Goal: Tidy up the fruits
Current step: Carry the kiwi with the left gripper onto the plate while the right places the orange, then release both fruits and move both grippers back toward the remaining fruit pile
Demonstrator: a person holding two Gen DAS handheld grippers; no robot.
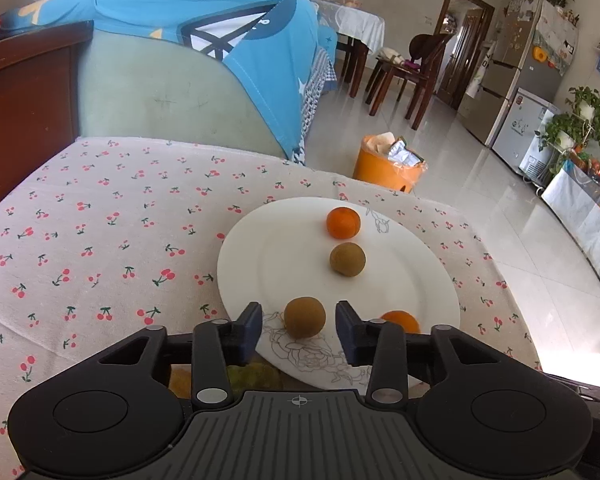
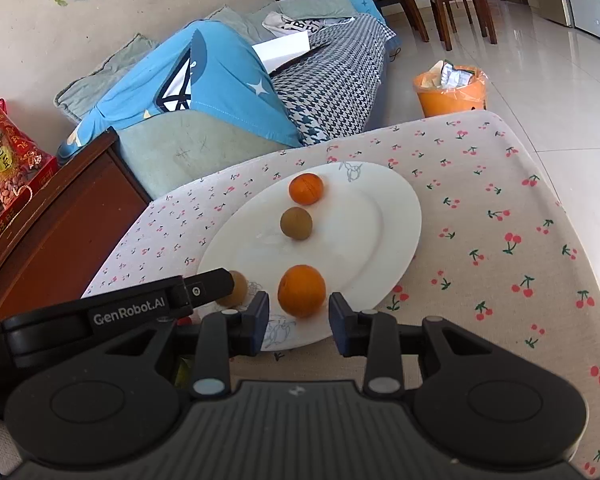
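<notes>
Nearest me, the left gripper (image 1: 298, 330) has its jaws standing apart on either side of a brown kiwi (image 1: 304, 317) at the near edge of the white plate (image 1: 260, 248); there is a clear gap on both sides, so nothing is held. The right gripper (image 2: 299, 322) stands the same way around an orange (image 2: 301, 290) just beside that kiwi, its pads close to the fruit but not pressing it. Each fruit lies straight ahead of its own tongs, and being round, neither has a long axis to line up with. Farther along the plate sit a second kiwi (image 1: 347, 259) and then a second orange (image 1: 343, 222), in a row running away across the cherry-print cloth (image 1: 100, 216). Beyond the table an orange bin (image 1: 388, 164) stands on the floor.
</notes>
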